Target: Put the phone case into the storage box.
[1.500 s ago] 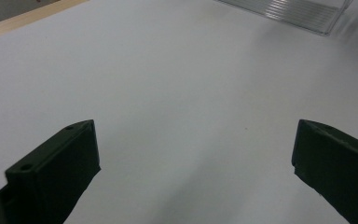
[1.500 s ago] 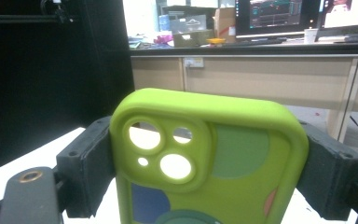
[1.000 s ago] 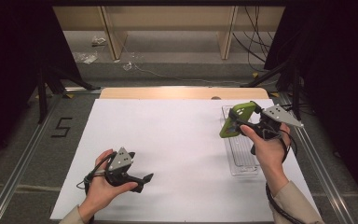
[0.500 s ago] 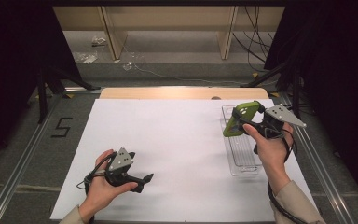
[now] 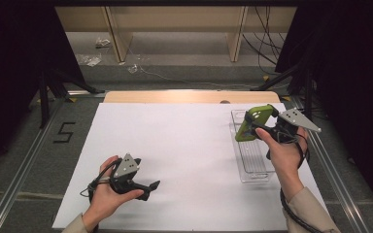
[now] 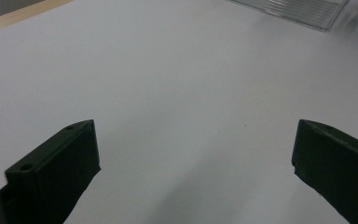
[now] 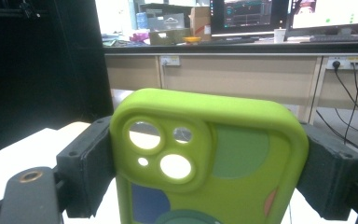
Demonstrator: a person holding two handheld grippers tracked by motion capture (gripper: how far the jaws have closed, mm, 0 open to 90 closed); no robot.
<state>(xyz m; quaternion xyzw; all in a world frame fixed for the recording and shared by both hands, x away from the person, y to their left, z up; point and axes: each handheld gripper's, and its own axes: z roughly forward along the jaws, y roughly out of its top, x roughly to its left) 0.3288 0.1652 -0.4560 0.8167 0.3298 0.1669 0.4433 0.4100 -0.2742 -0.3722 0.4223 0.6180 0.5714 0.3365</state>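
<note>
Room was dark at both sides, black curtains or panels flanking the table (image 5: pixel 141 97). Beyond the far edge sat pale wooden cabinets (image 5: pixel 175 22) on a grey floor, loose cables (image 5: pixel 267 29) trailing at right, bits of plastic wrap (image 5: pixel 90 58) at left. Right gripper view looked out past them to a long desk (image 7: pixel 242 46) with monitors (image 7: pixel 247 16), boxes and clutter on top, wall sockets (image 7: pixel 338 61) with plugged cords below.

Table had a wood top mostly covered by a large white sheet (image 5: pixel 175 145), plain, unmarked. Metal rails (image 5: pixel 24 165) ran along both sides; a "5" (image 5: pixel 64 132) was marked on the grey floor at left.

Clear plastic tray (image 5: pixel 250 155) lay on the sheet at right, long side running away from the person.

Right gripper (image 5: pixel 264 127), held in the right hand (image 5: pixel 284 155), was raised above the tray's far half. Its jaws were clamped on a lime green phone case (image 5: pixel 253 122), one jaw on each long edge, case tilted, camera cutouts toward the far end. In the right gripper view the case (image 7: pixel 205 158) showed its back, green with darker patches.

Left gripper (image 5: pixel 145 185) sat low on the sheet near the front left, held in the left hand (image 5: pixel 108 199), well apart from the tray. Jaws wide apart, nothing between them but bare sheet (image 6: pixel 186 116).
</note>
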